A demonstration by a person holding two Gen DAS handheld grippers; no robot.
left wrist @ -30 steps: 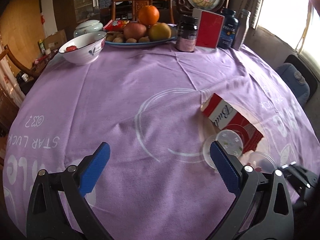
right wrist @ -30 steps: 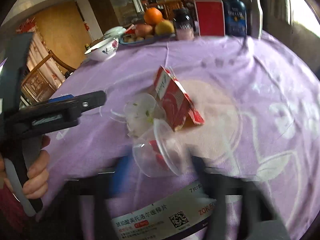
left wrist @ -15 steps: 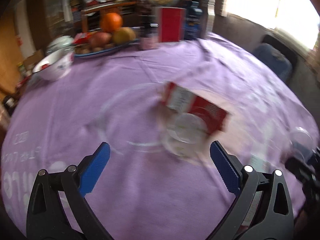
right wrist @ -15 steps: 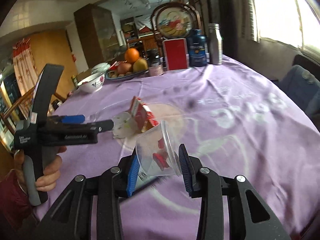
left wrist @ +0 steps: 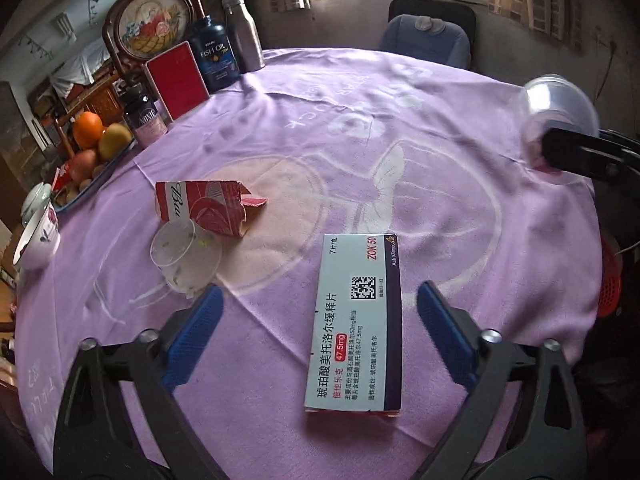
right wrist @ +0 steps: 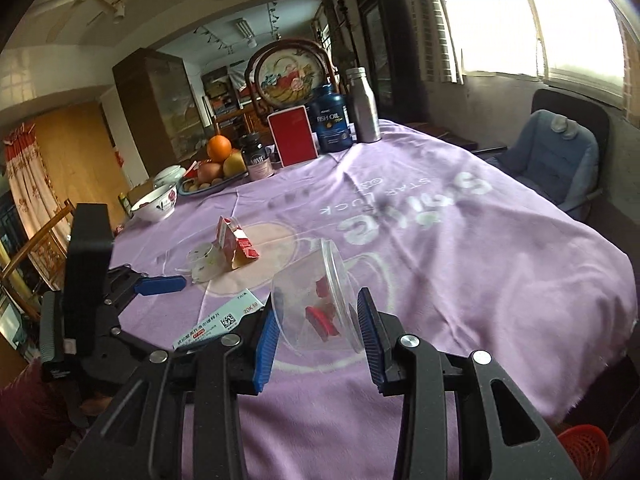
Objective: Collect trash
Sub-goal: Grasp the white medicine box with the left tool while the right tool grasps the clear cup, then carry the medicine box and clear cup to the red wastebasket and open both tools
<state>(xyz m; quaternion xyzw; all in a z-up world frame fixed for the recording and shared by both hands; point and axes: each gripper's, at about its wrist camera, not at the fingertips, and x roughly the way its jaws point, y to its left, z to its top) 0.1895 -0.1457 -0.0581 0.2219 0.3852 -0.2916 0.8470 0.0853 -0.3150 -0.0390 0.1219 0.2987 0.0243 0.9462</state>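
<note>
Left wrist: my left tongs [left wrist: 318, 322] spread, closing, straddling medicine box [left wrist: 356, 320] flat on table [left wrist: 440, 128], pads not touching. Torn red carton [left wrist: 204, 206] beyond box, toward left.
Right wrist: my right tongs [right wrist: 318, 334] pinching clear cup [right wrist: 316, 308], lifted above table, right of box.

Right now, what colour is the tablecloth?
Purple tablecloth with white print, clearest in the left wrist view.

Soft matt purple cloth [left wrist: 360, 128] w/ faint creases covered the table. A clear, thin plastic cup [right wrist: 316, 312] looked glossy. The medicine box [left wrist: 356, 328] was smooth white card, slight sheen. The torn red carton [left wrist: 204, 208] showed rough paper edges. A bottle [left wrist: 244, 34] looked like brushed metal, prob. steel. Gripper pads [left wrist: 196, 332] were textured blue rubber or plastic.
</note>
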